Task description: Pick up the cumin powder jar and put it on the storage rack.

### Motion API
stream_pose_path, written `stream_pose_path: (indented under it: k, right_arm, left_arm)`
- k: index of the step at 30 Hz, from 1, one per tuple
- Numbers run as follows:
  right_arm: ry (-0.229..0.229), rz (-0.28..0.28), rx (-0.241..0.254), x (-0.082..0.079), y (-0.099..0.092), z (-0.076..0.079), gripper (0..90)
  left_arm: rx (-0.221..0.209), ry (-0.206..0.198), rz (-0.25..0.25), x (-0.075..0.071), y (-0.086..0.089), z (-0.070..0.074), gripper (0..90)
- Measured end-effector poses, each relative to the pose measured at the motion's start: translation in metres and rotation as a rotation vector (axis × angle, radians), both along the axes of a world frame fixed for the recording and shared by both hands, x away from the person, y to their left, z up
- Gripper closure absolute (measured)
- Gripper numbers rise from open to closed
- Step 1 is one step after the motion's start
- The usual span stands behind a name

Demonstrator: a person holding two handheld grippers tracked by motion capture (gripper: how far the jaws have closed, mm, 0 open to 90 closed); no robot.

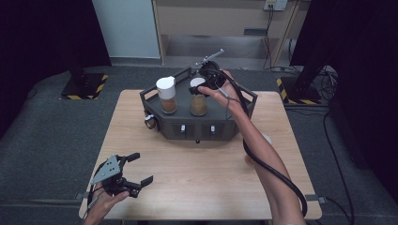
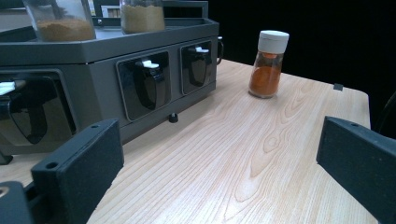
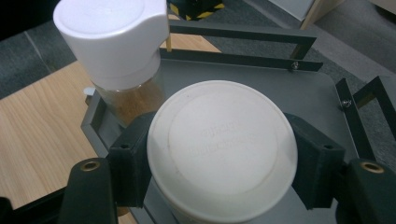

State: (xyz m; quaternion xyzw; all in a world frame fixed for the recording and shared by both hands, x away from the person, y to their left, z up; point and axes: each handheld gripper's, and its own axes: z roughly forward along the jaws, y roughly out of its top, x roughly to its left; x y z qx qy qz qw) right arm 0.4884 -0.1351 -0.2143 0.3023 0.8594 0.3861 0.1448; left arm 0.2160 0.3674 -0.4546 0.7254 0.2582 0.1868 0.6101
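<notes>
A dark grey spice rack [image 1: 197, 125] stands at the table's far middle with two glass jars of brown powder on its top tray. My right gripper [image 1: 201, 88] reaches down over the right-hand jar [image 1: 198, 105]. In the right gripper view its pads [image 3: 133, 154] press on both sides of that jar's round white lid [image 3: 223, 149], so my right gripper [image 3: 223, 156] is shut on it. The left-hand jar [image 1: 166, 96] has a taller white cap [image 3: 112, 32] and stands free. My left gripper [image 1: 142, 168] rests open near the front left corner, nothing between its fingers [image 2: 79, 163].
A small jar of orange spice with a white cap [image 2: 268, 65] stands on the wooden table [image 1: 187, 183] to the right of the rack. The rack front has dark dispenser windows [image 2: 144, 84]. The tray has a low rail [image 3: 243, 35] around it.
</notes>
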Motion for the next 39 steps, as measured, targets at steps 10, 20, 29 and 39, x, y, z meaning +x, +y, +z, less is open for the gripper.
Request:
stream_pose_path:
  k: [10, 20, 29, 39]
  right_arm:
    - [-0.096, -0.035, 0.057, -0.015, -0.014, -0.002, 8.8]
    - [-0.142, -0.012, 0.096, -0.034, -0.034, 0.018, 9.2]
    - [-0.244, 0.073, 0.150, -0.071, -0.054, 0.047, 8.7]
    - [-0.314, 0.169, 0.171, -0.118, -0.073, 0.055, 8.2]
  left_arm:
    - [0.004, 0.000, 0.000, 0.000, -0.001, 0.001, 0.0]
    - [0.006, -0.003, 0.001, 0.000, -0.001, 0.001, 0.0]
    - [0.013, -0.003, 0.000, 0.000, -0.002, 0.001, 0.0]
    - [0.017, -0.003, 0.004, -0.001, -0.002, 0.002, 0.0]
